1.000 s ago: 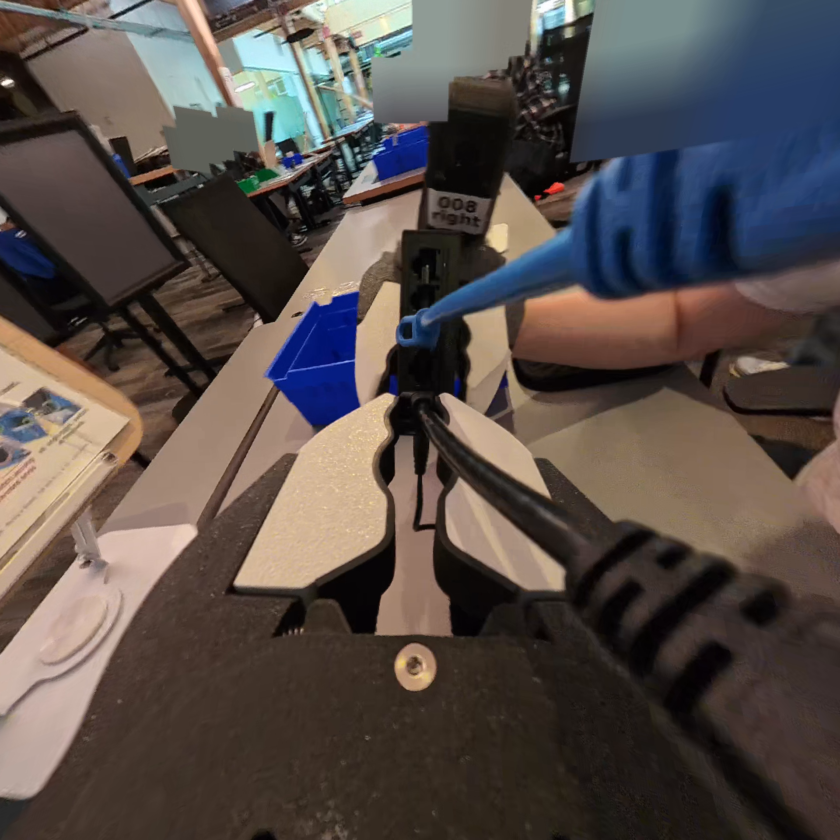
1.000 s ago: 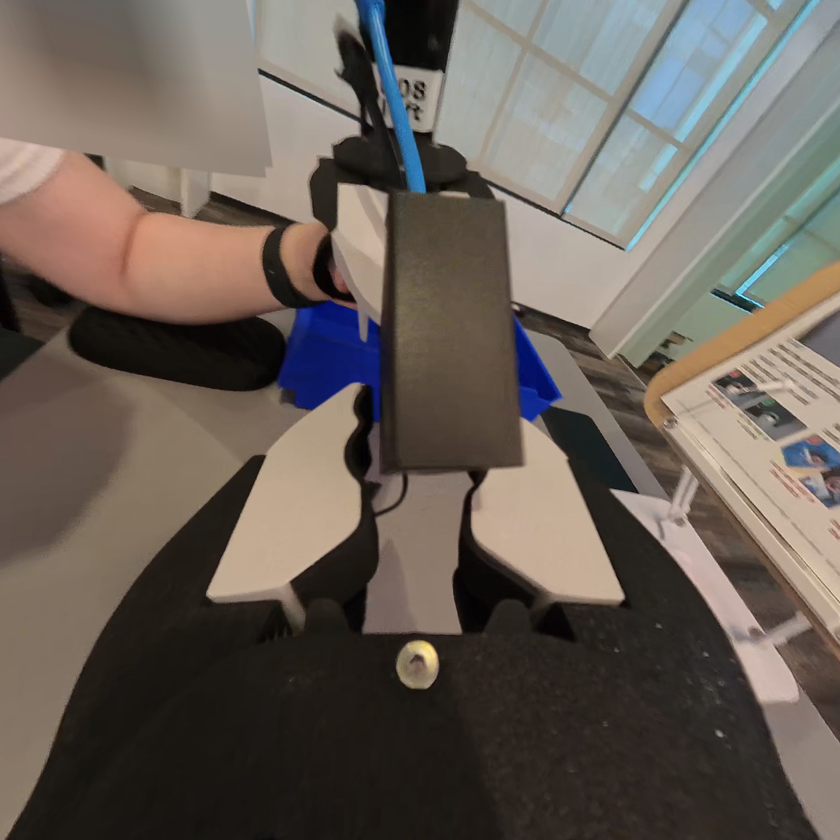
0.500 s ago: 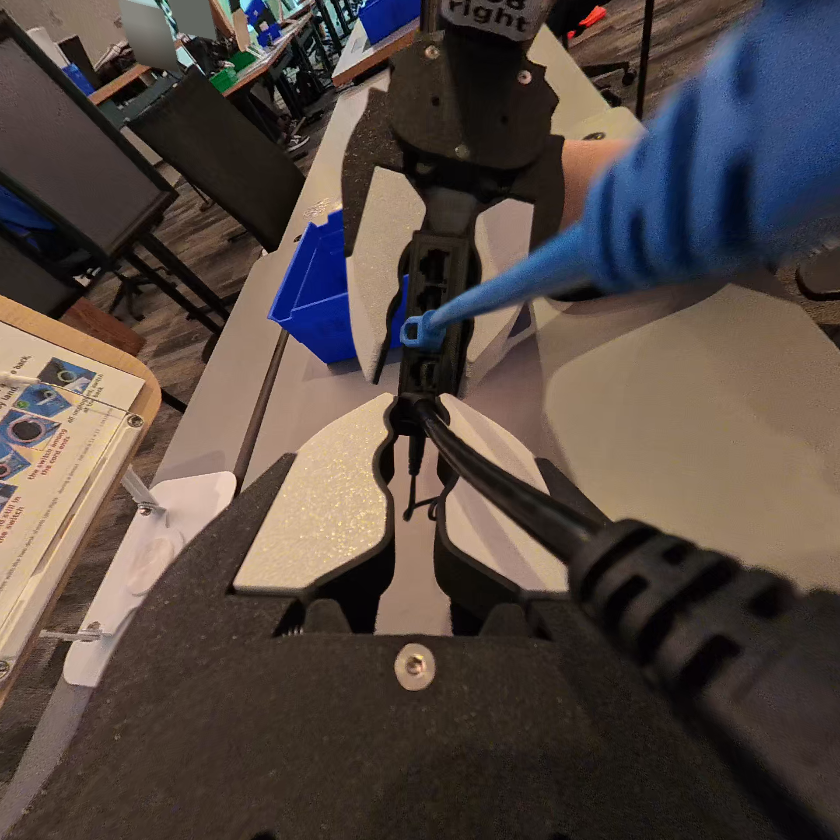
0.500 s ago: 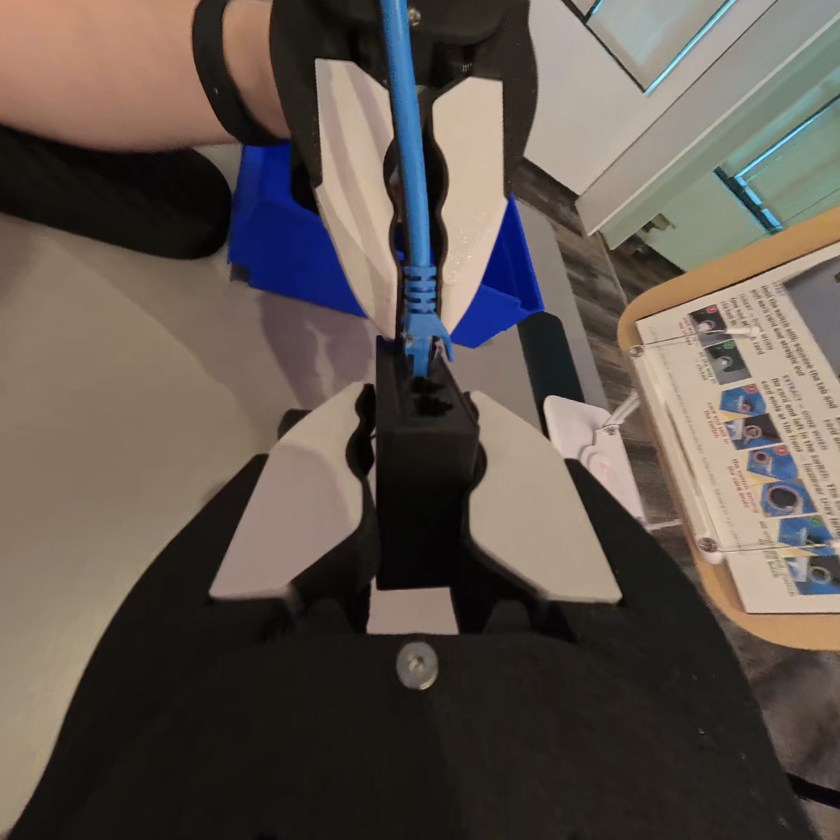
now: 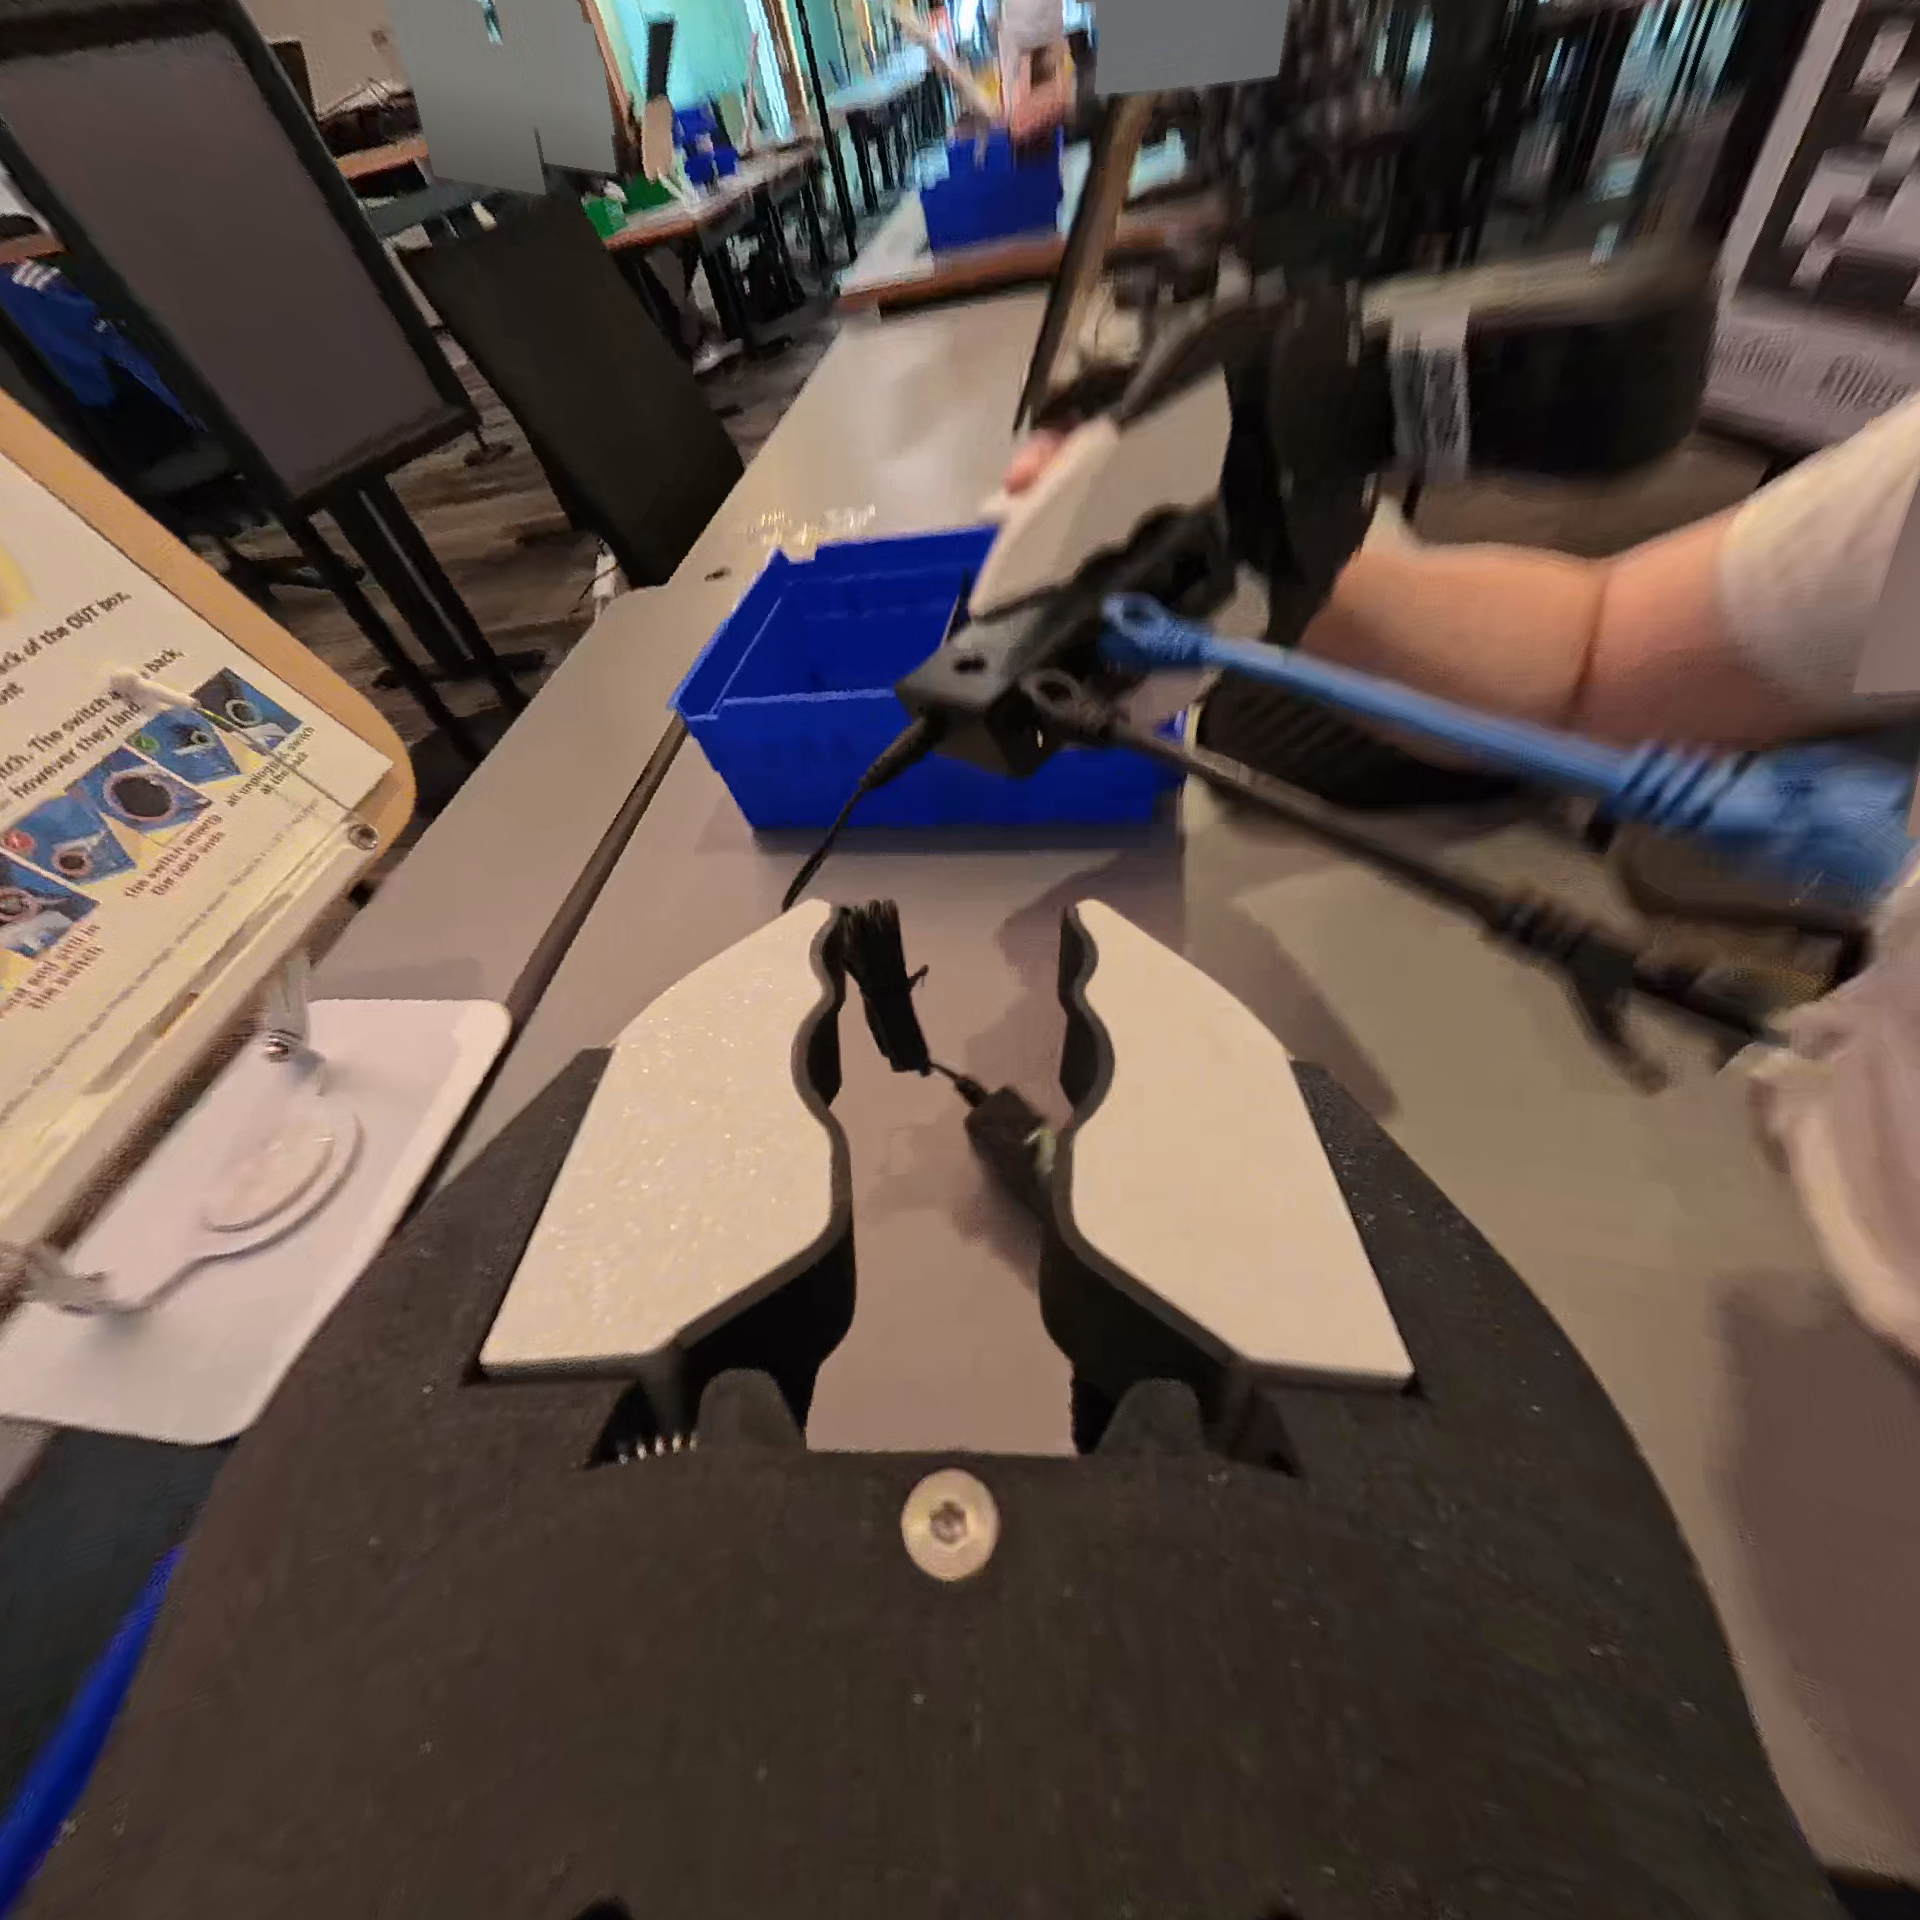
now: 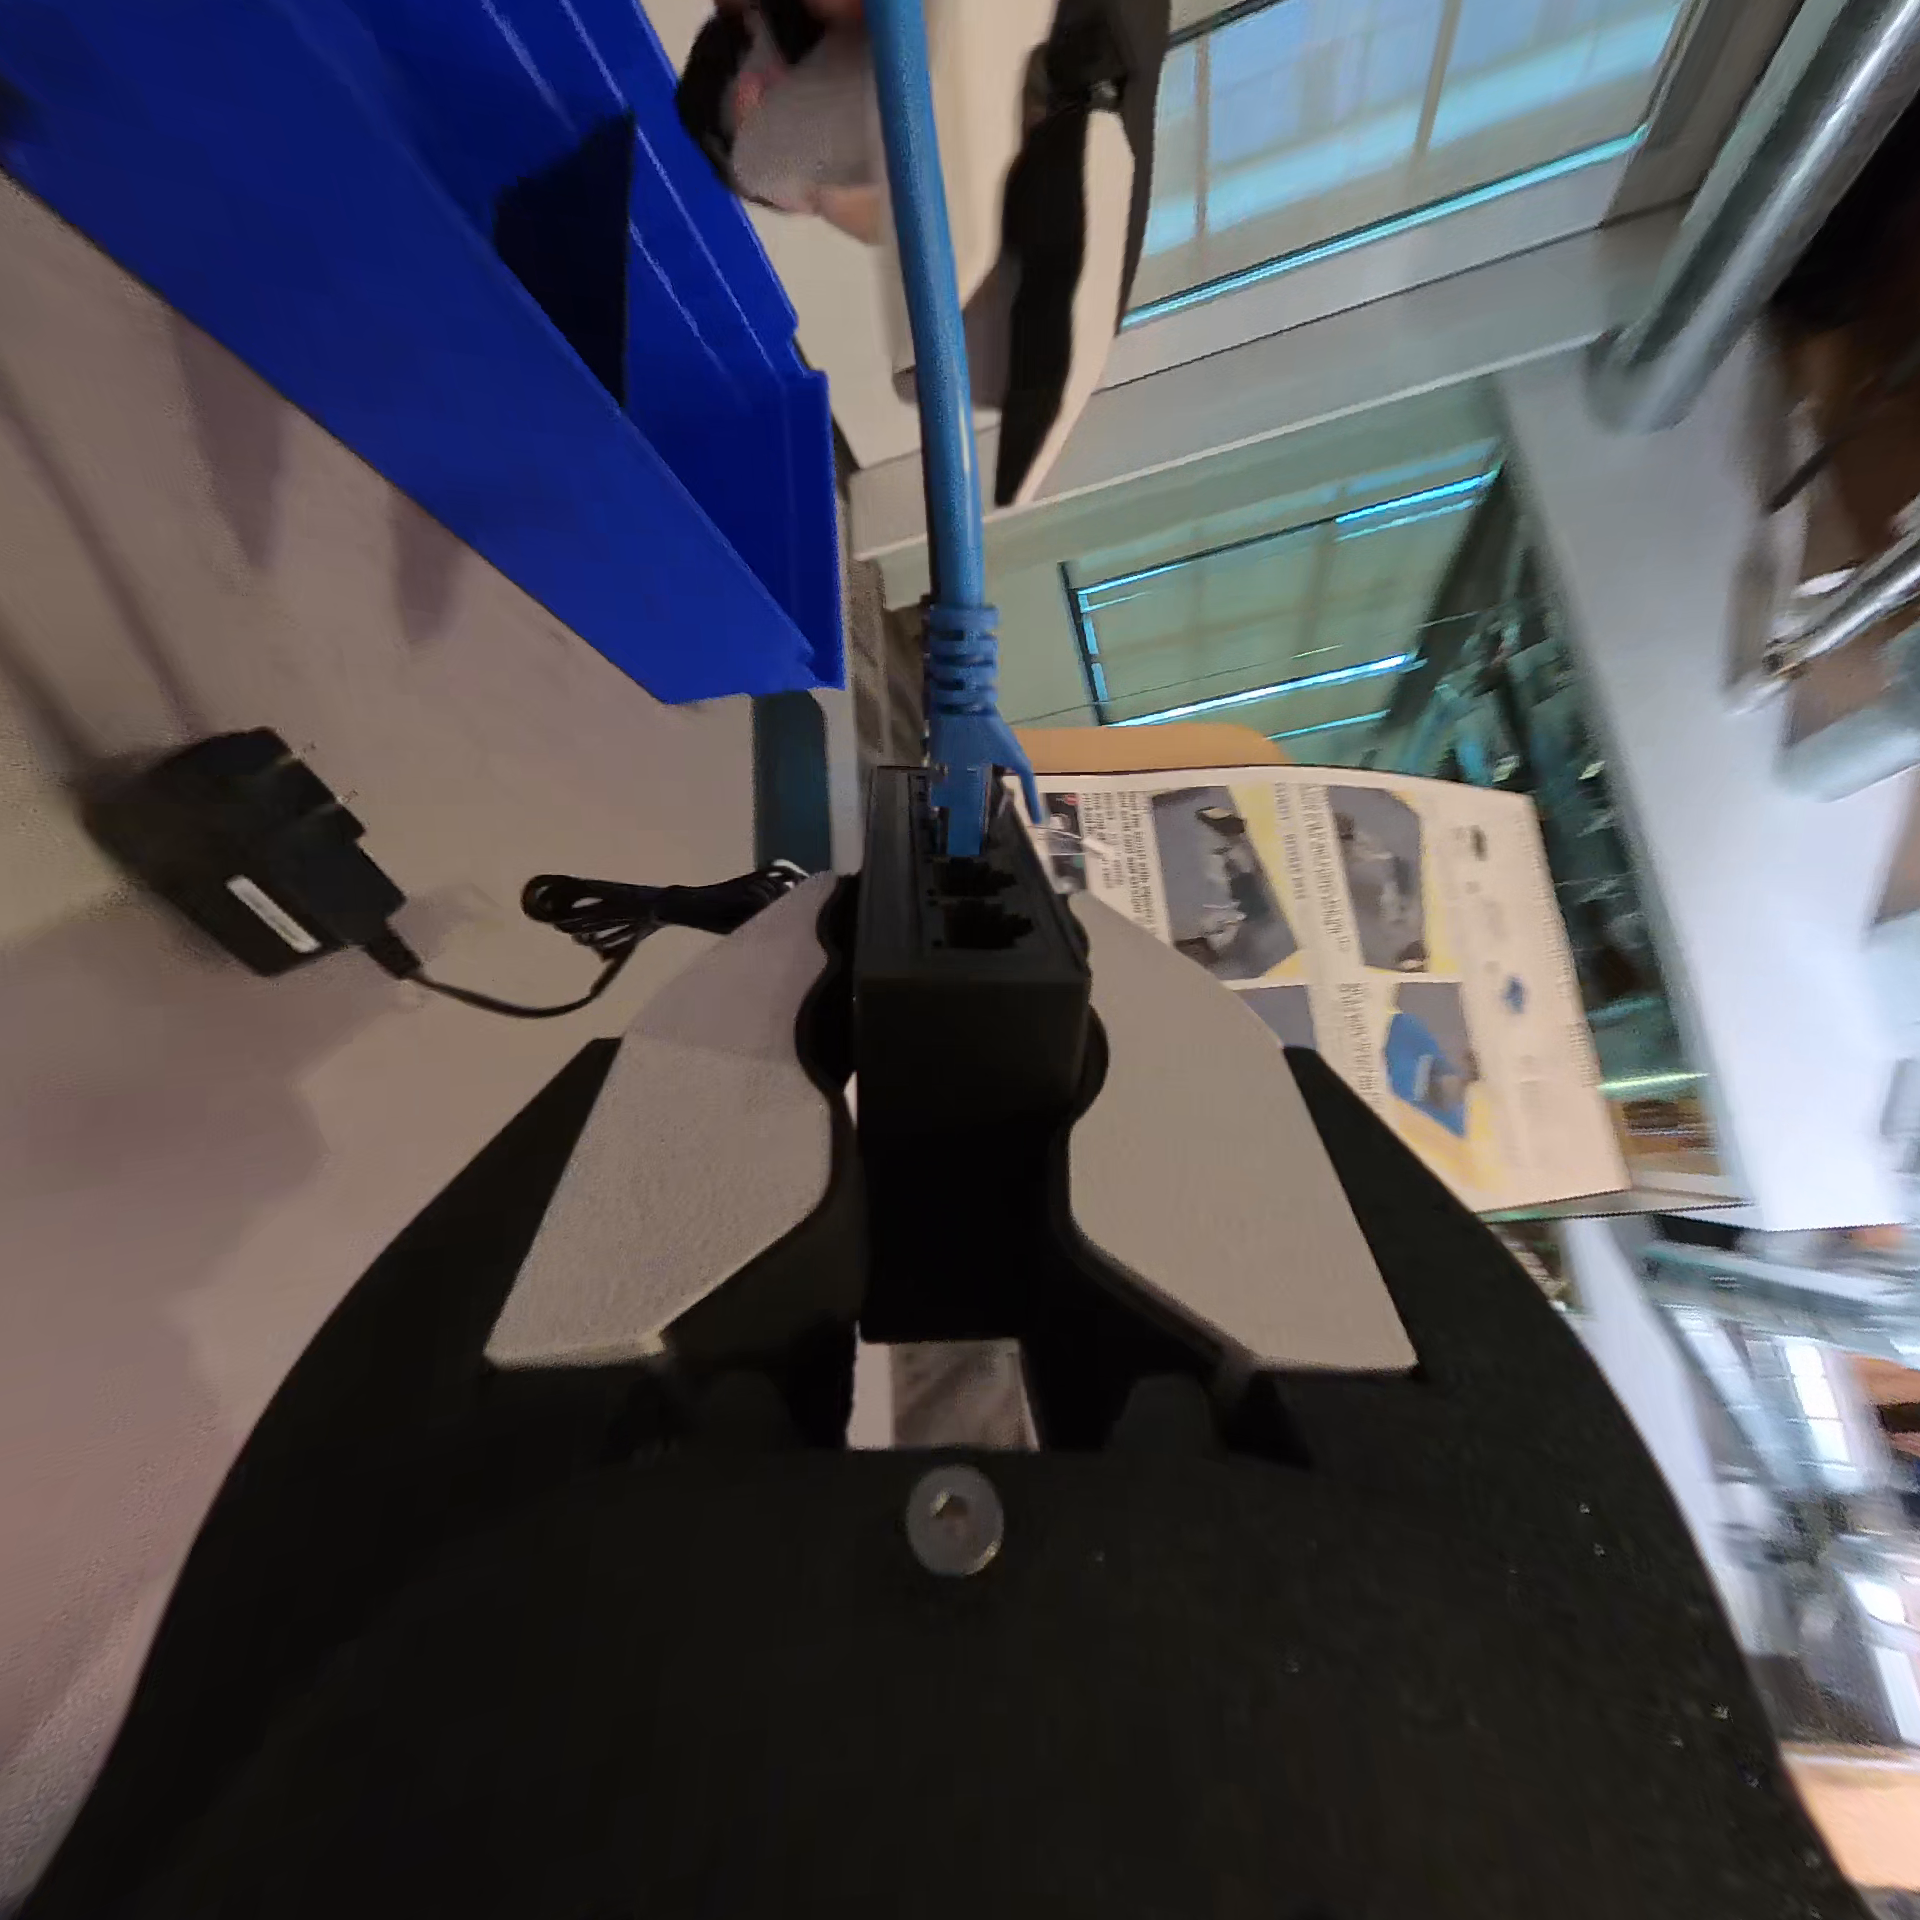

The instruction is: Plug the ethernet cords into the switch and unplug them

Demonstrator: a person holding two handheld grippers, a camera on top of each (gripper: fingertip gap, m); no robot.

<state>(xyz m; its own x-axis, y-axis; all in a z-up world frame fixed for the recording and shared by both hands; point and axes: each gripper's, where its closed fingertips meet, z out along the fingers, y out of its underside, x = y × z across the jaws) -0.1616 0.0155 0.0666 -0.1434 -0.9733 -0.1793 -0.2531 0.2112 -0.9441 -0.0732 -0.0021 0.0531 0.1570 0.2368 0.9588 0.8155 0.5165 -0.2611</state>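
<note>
A grey table point(image 5: 1351, 1195) carries everything. On it, toward twelve o'clock in the left wrist view, stands a blue bin point(image 5: 831, 727). At nine o'clock a white pad point(image 5: 343, 1049) bears the clear foot of a sign stand. A black power adapter point(image 6: 249, 852) lies flat, its thin black cord point(image 6: 644, 904) bundled beside it.

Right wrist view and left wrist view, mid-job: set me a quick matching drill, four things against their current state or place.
Things:
1. black switch
2. blue ethernet cord
3. left claw
4. power adapter

States:
A. lying on the grey table
B. fingers apart, nothing held
C. clamped between the right claw's fingers
D. plugged into a port on the switch

Pairs: 1-C, 2-D, 3-B, 4-A
</note>
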